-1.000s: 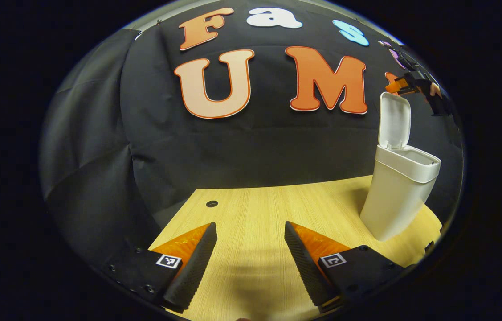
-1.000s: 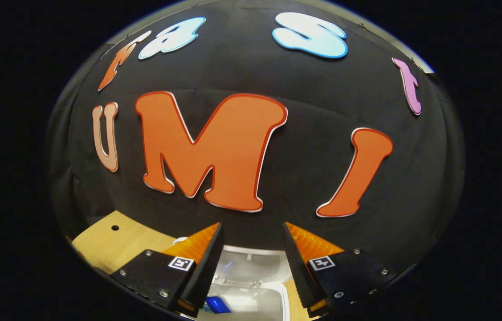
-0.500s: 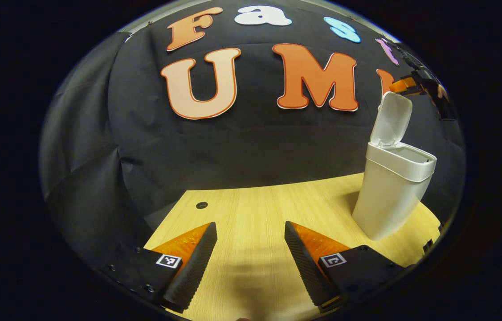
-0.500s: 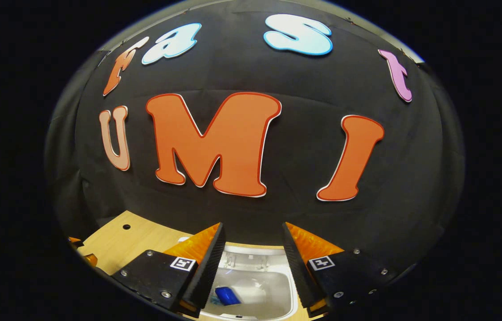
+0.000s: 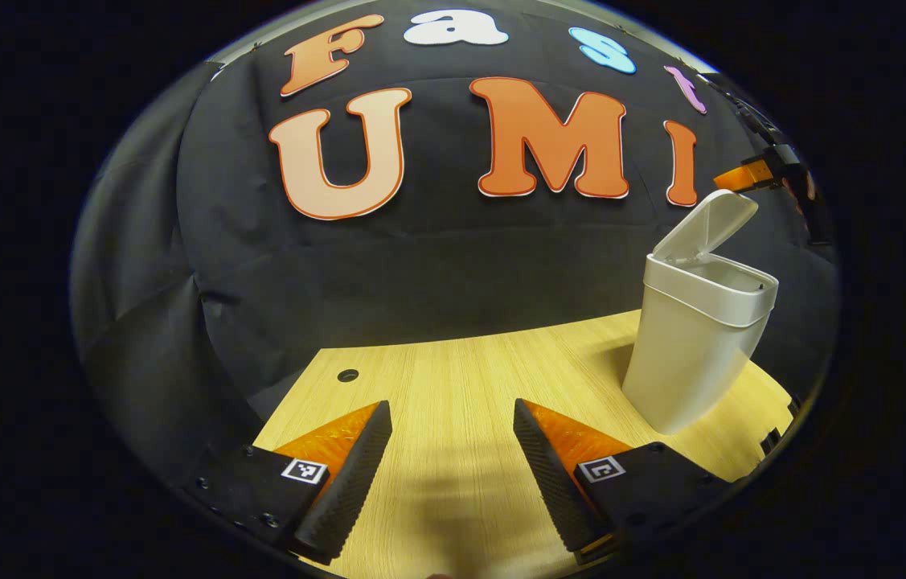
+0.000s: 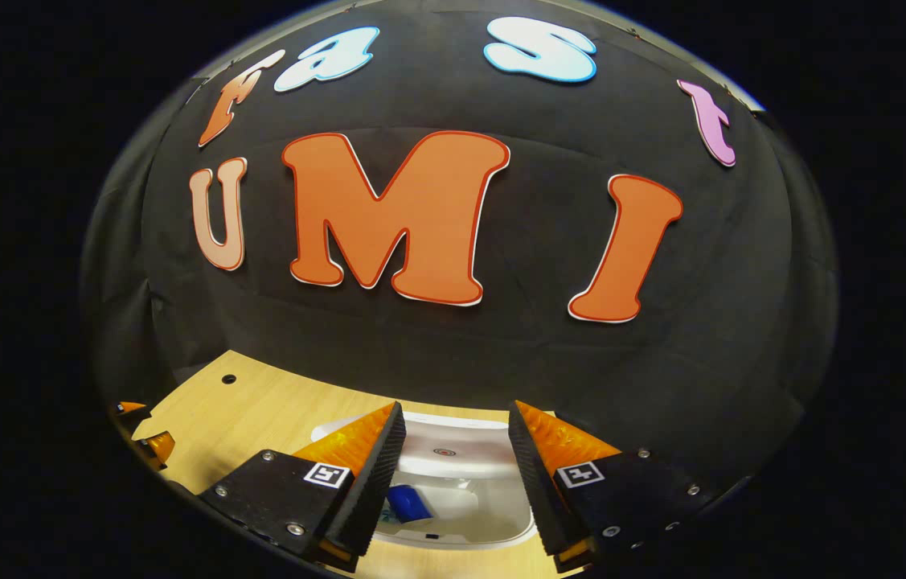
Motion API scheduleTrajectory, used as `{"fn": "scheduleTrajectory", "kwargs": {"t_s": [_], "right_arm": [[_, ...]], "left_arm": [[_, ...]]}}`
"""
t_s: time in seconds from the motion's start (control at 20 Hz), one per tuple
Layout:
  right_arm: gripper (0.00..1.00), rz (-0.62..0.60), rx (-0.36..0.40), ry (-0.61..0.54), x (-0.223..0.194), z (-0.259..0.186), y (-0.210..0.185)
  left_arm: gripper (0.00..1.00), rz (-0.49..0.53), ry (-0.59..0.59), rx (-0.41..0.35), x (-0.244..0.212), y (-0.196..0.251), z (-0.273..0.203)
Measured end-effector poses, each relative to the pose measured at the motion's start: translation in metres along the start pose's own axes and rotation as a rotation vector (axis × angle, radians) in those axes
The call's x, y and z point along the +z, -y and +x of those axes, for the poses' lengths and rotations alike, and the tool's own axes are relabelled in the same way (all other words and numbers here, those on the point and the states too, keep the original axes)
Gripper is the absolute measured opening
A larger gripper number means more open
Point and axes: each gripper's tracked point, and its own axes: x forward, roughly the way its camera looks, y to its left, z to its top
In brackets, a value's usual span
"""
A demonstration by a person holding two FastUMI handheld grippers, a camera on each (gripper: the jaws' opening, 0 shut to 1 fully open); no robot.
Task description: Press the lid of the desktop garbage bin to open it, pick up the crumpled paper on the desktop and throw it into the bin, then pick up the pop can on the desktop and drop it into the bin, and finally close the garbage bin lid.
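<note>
Left gripper view: left gripper (image 5: 453,450) low over the wooden desktop (image 5: 453,386), fingers spread apart with bare wood between them, gripping nothing. Landmark = white garbage bin (image 5: 690,354). The bin stands upright near the desktop's far edge, ahead and to the right of this gripper, well apart from it. Bin lid (image 5: 706,225) is hinged at the wall-side rim and tilted partway over the opening, neither upright nor shut. The right gripper (image 5: 758,173) shows just above the lid's raised edge; contact with the lid cannot be told. A small round hole (image 5: 348,375) sits in the desktop far to the left of the bin.

Right gripper view: right gripper (image 6: 453,474) hangs over the bin (image 6: 461,535), looking down into it, fingers spread, nothing pinched. Lid (image 6: 444,442) leans over the far side of the opening, seen between the fingers. Inside the bin, a blue pop can (image 6: 408,503) lies on its side. Crumpled paper: cannot make it out. The other gripper (image 6: 143,430) sits far left of the bin.
</note>
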Motion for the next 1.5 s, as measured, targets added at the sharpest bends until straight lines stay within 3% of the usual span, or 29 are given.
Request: {"fn": "scheduleTrajectory", "kwargs": {"t_s": [0.95, 1.5], "right_arm": [[0.77, 0.11, 0.042, -0.181, -0.106, -0.012, -0.022], [0.78, 0.091, 0.042, -0.154, -0.117, -0.012, -0.025]], "left_arm": [[0.98, 0.033, -0.045, -0.064, -0.016, 0.03, -0.005], [0.98, 0.073, -0.116, -0.096, -0.037, 0.058, 0.003]]}}
